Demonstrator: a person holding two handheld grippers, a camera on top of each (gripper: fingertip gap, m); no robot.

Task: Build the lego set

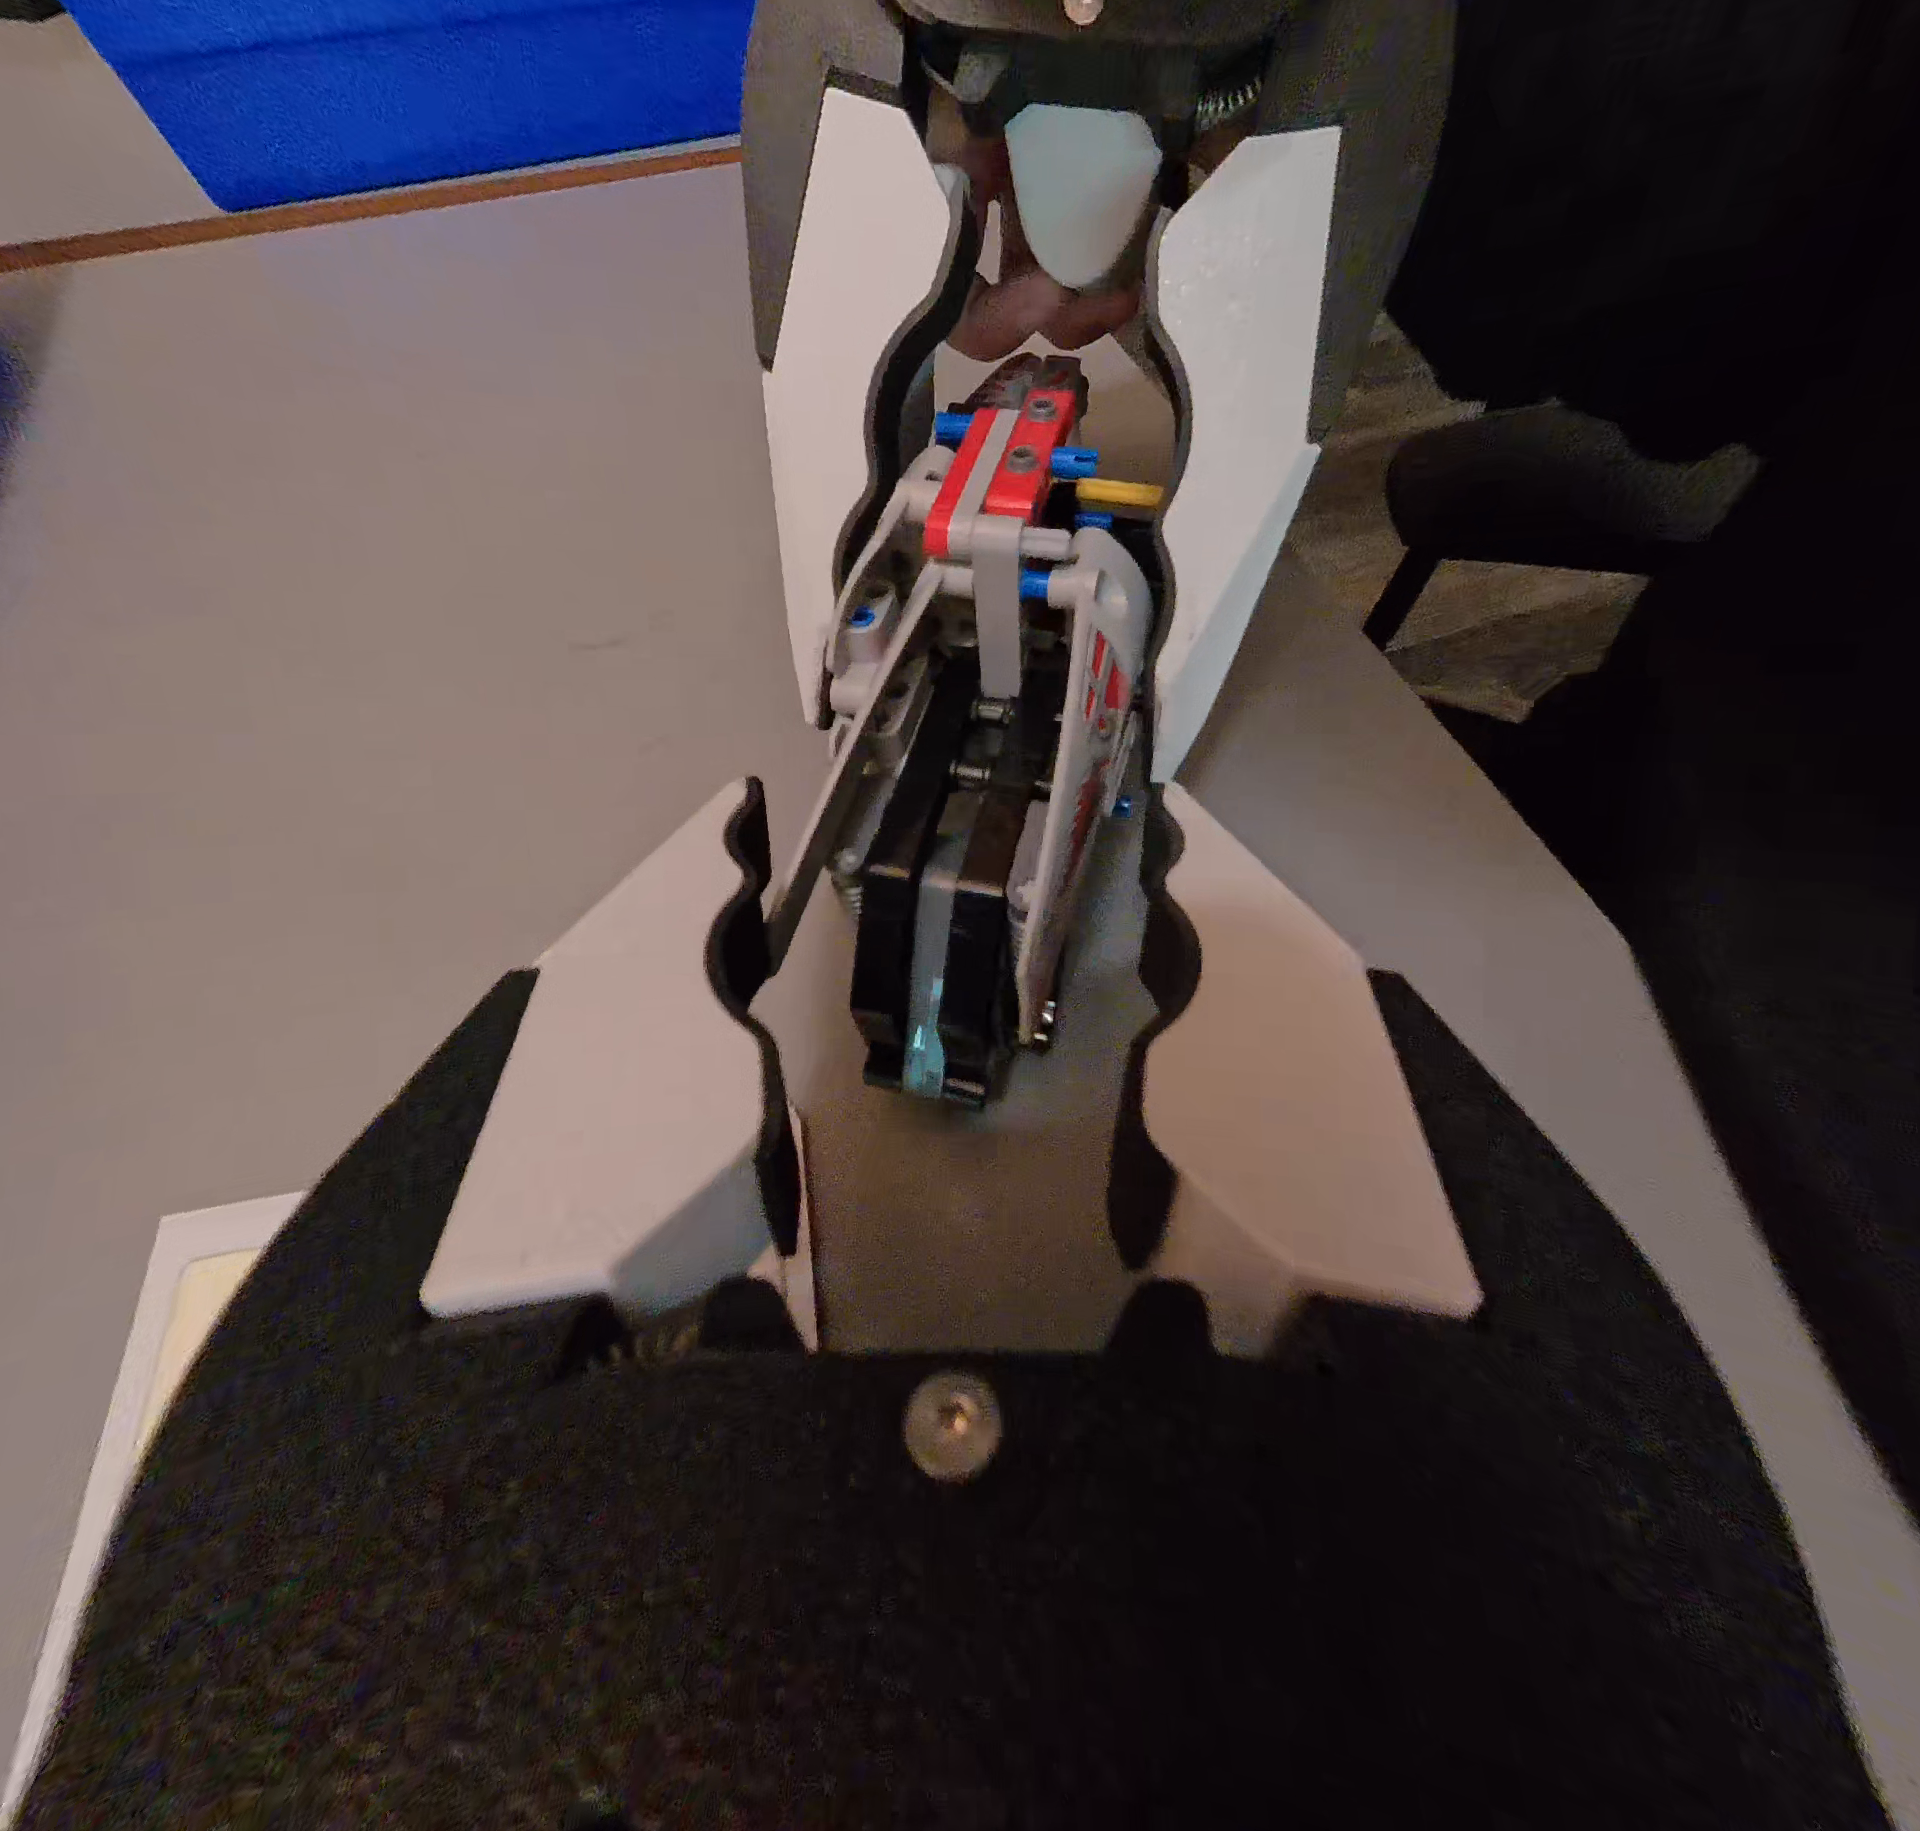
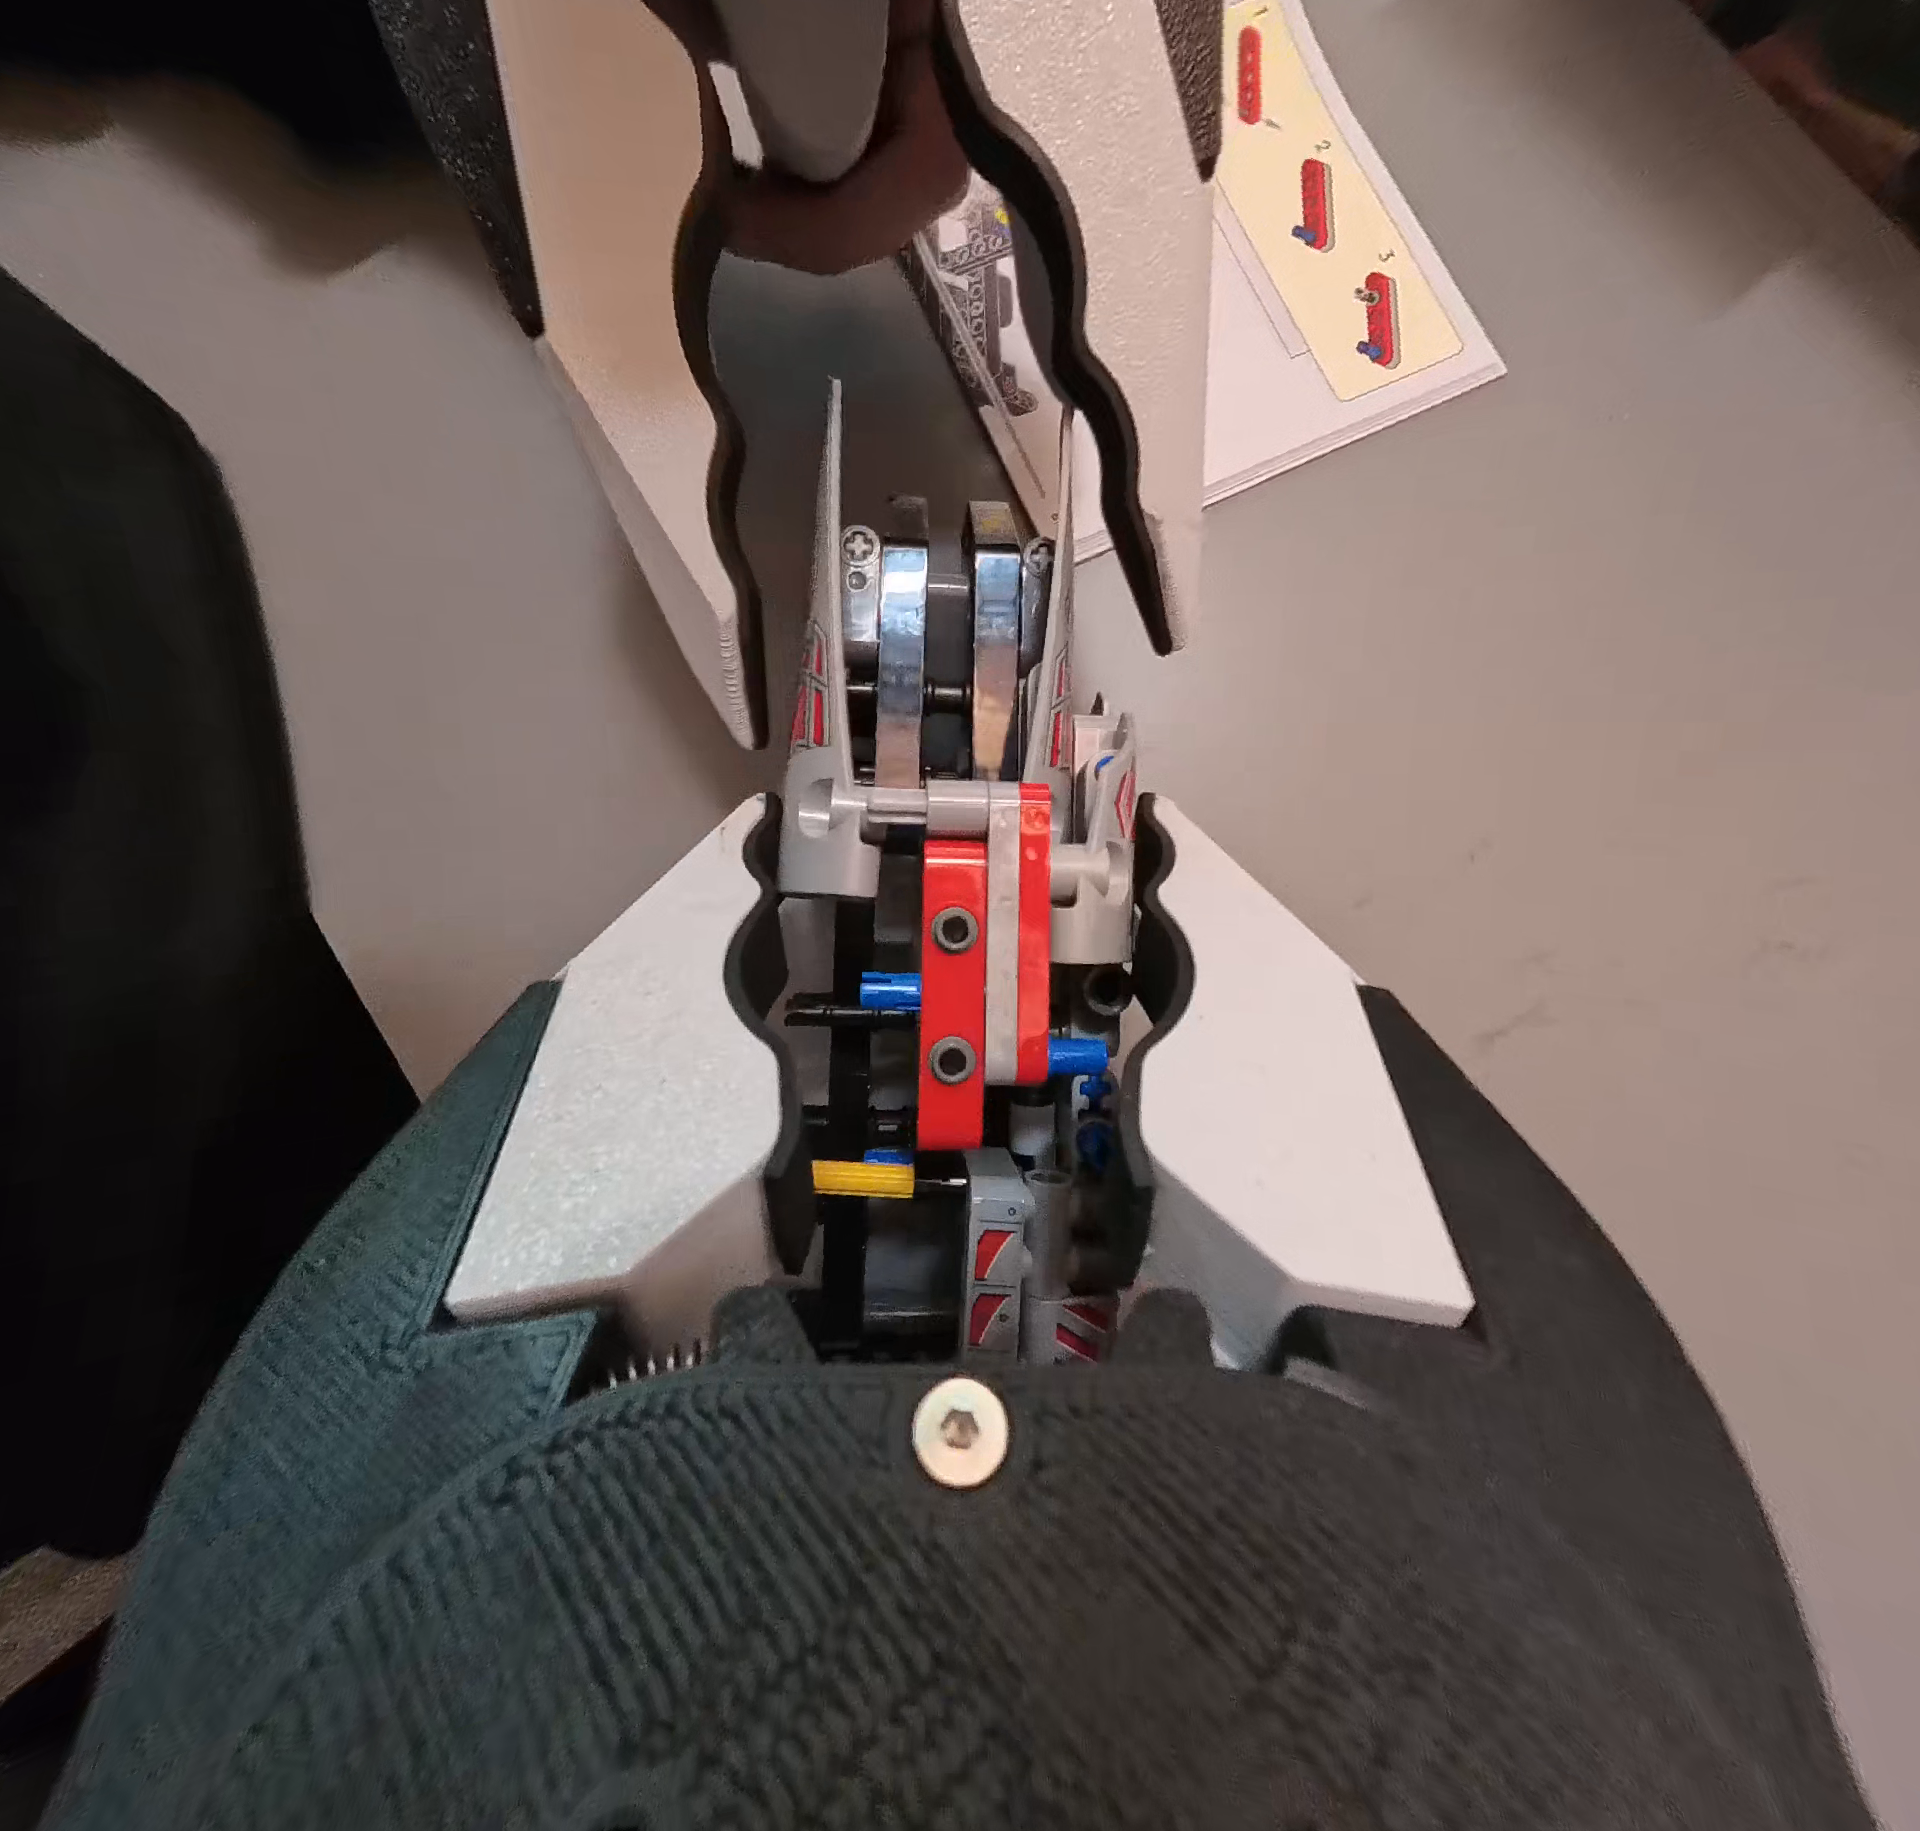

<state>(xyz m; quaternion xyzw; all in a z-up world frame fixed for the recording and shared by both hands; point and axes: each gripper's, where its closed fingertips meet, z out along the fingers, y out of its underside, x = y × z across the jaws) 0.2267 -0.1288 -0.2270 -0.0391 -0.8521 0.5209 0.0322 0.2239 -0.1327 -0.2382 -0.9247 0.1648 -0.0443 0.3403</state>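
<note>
Above the grey tabletop (image 1: 312, 638), the lego model (image 1: 977, 742) hangs between both tongs. Right tongs (image 2: 951, 1043) pinch its red-beam end; left tongs (image 1: 951, 960) stand spread around the black end, seemingly not gripping. Instruction booklet (image 2: 1351, 223) lies nearby for reference. Judged: repositioning before next piece.

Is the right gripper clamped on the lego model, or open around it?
Clamped. In the right wrist view the right gripper has both pads pressed against the sides of the lego model, at its red beam end.
</note>
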